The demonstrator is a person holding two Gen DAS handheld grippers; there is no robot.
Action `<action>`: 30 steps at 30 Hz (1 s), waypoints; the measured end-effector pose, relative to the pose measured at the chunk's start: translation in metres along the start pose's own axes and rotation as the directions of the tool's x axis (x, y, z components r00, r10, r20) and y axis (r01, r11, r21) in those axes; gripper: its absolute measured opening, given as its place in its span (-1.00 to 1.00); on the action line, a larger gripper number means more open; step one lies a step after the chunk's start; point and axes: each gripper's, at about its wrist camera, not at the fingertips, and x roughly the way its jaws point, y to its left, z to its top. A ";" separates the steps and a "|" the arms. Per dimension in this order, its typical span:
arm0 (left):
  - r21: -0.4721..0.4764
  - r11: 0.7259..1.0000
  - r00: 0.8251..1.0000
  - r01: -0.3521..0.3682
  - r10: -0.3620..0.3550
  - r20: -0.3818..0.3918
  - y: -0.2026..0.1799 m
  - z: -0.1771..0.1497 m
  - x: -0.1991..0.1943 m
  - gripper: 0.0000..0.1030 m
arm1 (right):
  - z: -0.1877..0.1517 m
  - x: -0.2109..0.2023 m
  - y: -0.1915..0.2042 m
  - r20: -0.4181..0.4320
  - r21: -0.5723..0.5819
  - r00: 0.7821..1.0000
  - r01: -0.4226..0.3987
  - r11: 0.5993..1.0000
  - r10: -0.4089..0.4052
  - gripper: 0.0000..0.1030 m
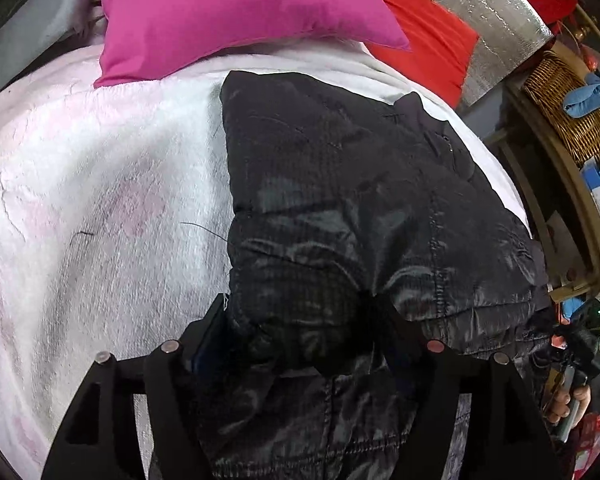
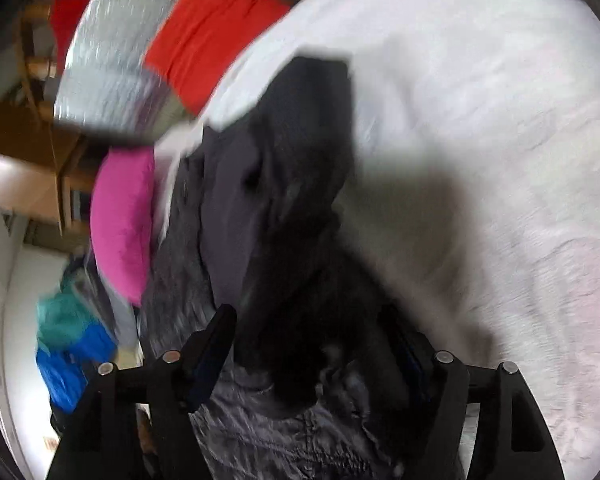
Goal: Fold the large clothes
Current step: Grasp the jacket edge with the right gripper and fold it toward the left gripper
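Note:
A black quilted jacket (image 1: 340, 184) lies folded on the right half of a white fluffy bedspread (image 1: 100, 200). My left gripper (image 1: 300, 328) is at its near edge, and a thick bunch of the shiny fabric fills the space between the fingers (image 1: 208, 336); the pads press on it. In the blurred right wrist view the same jacket (image 2: 300, 160) stretches away over the bedspread (image 2: 480, 160). My right gripper (image 2: 312, 336) has a dark wad of jacket fabric packed between its fingers (image 2: 216, 336), shut on it.
A magenta pillow (image 1: 228, 12) and a red cushion (image 1: 424, 32) lie at the head of the bed, against a silver foil panel (image 1: 496, 12). Right of the bed stand wooden shelves with a wicker basket (image 1: 568, 108). A hand (image 1: 572, 404) shows at the lower right. Blue and teal bundles (image 2: 68, 340) lie on the floor.

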 end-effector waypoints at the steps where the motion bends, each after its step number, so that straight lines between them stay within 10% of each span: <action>1: -0.002 1.000 1.000 0.000 0.000 0.002 -0.003 0.000 0.001 0.25 | -0.002 0.001 0.006 0.005 -0.019 1.000 0.027 0.999 -0.027 -0.21; 9: 0.003 0.999 0.998 -0.031 0.031 0.052 -0.014 0.002 0.001 0.14 | 0.003 -0.025 0.042 0.240 -0.126 0.969 0.092 0.988 -0.059 -0.43; 16: 0.059 0.993 0.993 -0.102 0.098 0.065 -0.031 -0.003 0.007 0.19 | 0.011 -0.001 0.016 0.139 -0.059 0.984 0.123 0.991 -0.113 -0.31; 20: 0.034 0.997 0.997 -0.069 0.068 0.044 -0.023 -0.009 -0.003 0.31 | 0.003 -0.014 0.007 0.083 -0.054 0.994 0.072 0.996 -0.068 0.35; 30: 0.086 0.990 0.994 -0.110 0.108 0.029 -0.015 -0.049 -0.031 0.32 | -0.036 -0.039 -0.023 -0.002 -0.014 1.000 0.013 1.000 -0.013 0.37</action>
